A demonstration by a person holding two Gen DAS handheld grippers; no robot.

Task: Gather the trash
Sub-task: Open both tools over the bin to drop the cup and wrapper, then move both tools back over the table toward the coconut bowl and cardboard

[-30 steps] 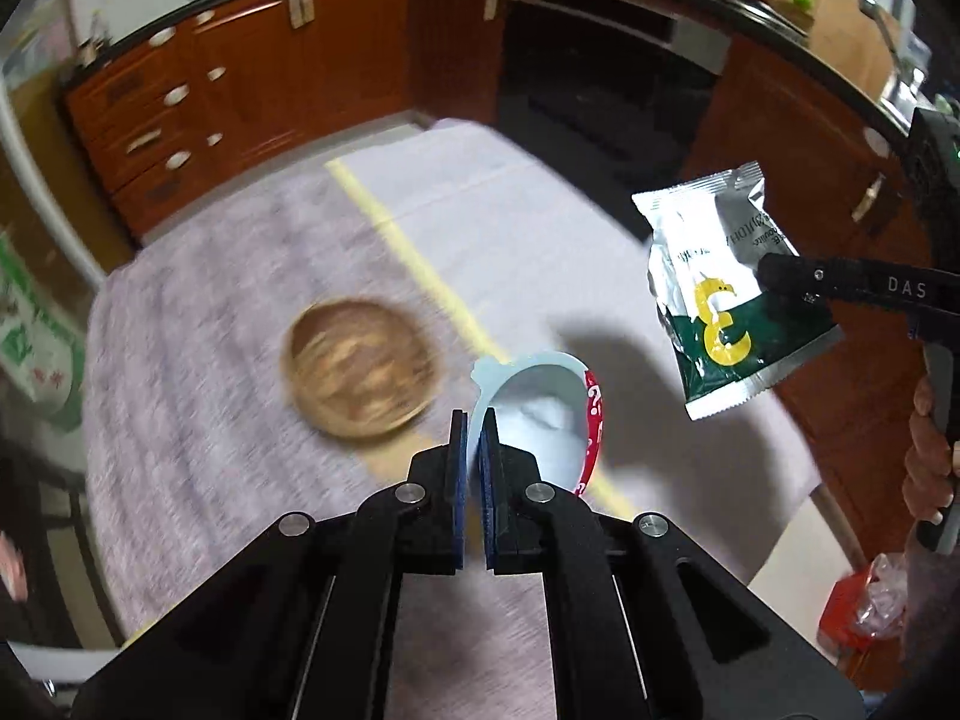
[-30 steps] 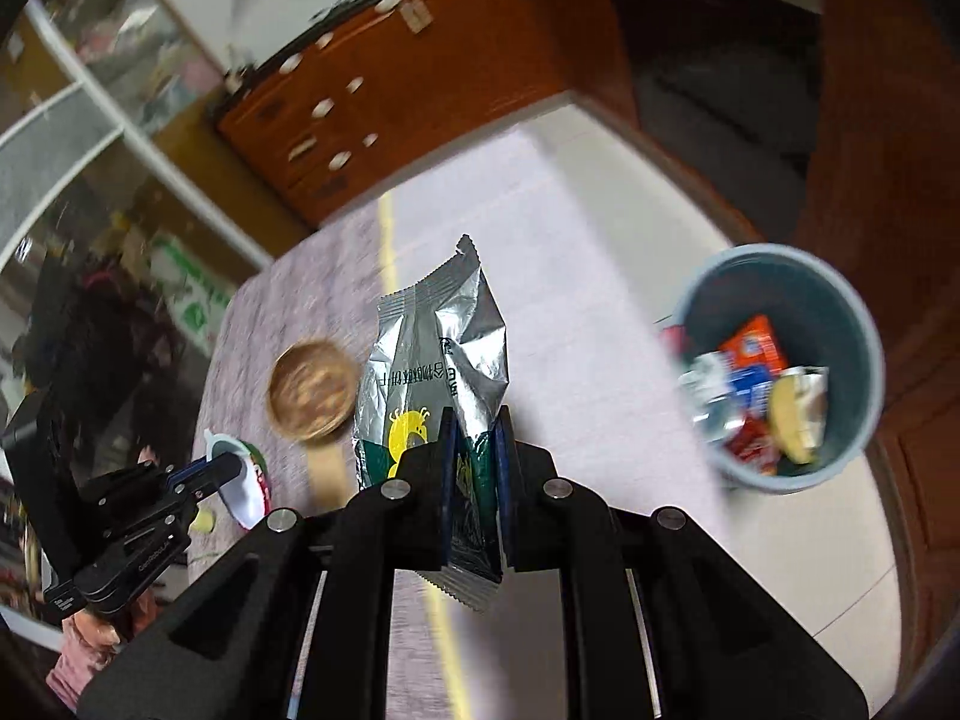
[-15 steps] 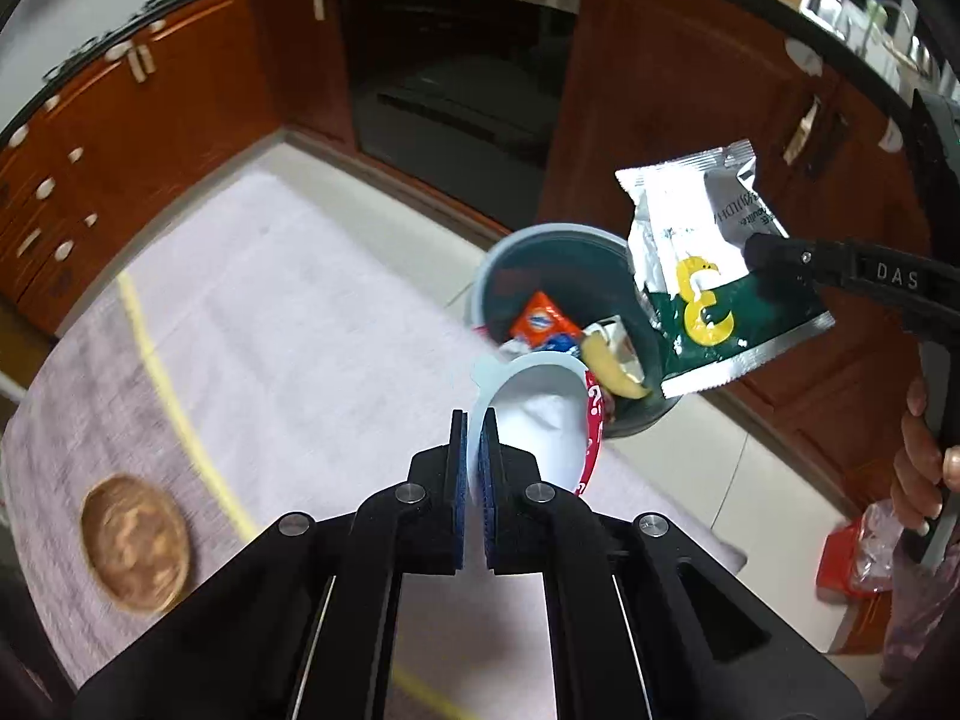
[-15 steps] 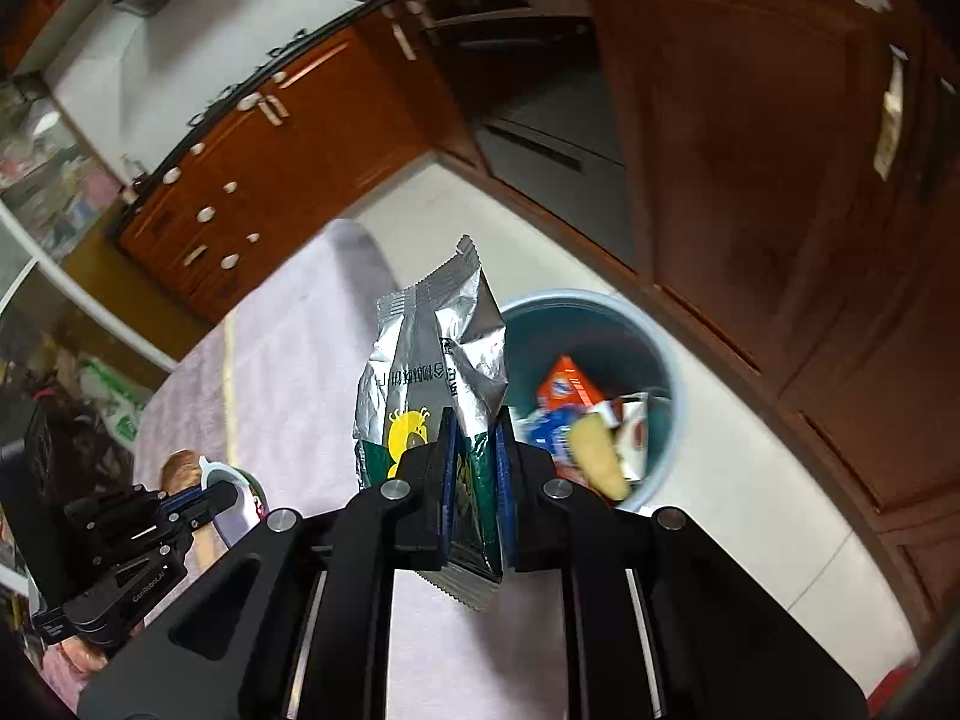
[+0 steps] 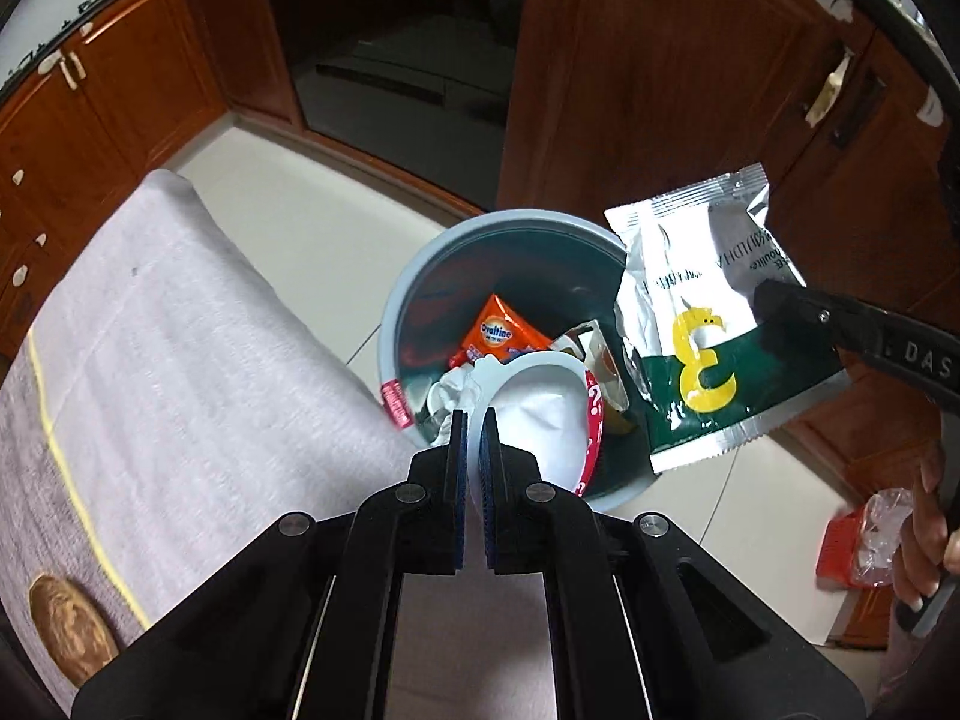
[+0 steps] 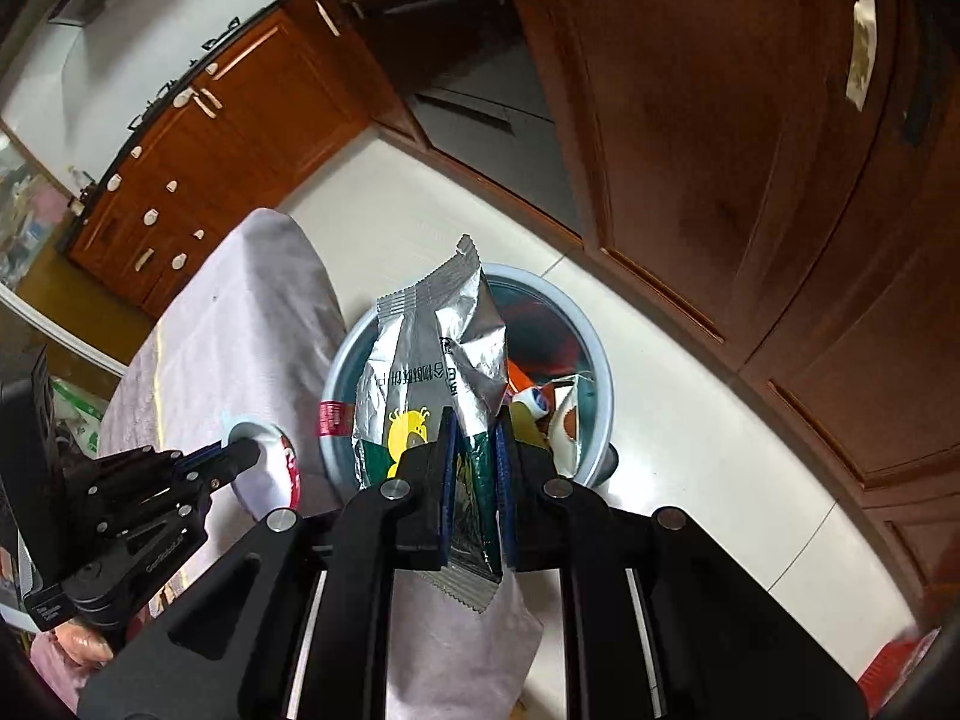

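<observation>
Two pieces of trash up over the bin (image 5: 414, 276): white cup (image 5: 543, 414) with red rim pinched by its edge in left gripper (image 5: 474, 420), foil snack bag (image 6: 420, 372) clamped at its lower end in right gripper (image 6: 474, 420). Both above the open mouth, bag maybe nearer the far rim, hard to say through the fisheye. Bin already partly full of wrappers, standing on floor beside cloth-covered table (image 5: 156, 324). Step: drop-off. Next: open both, let fall inside, clear of the rim.
</observation>
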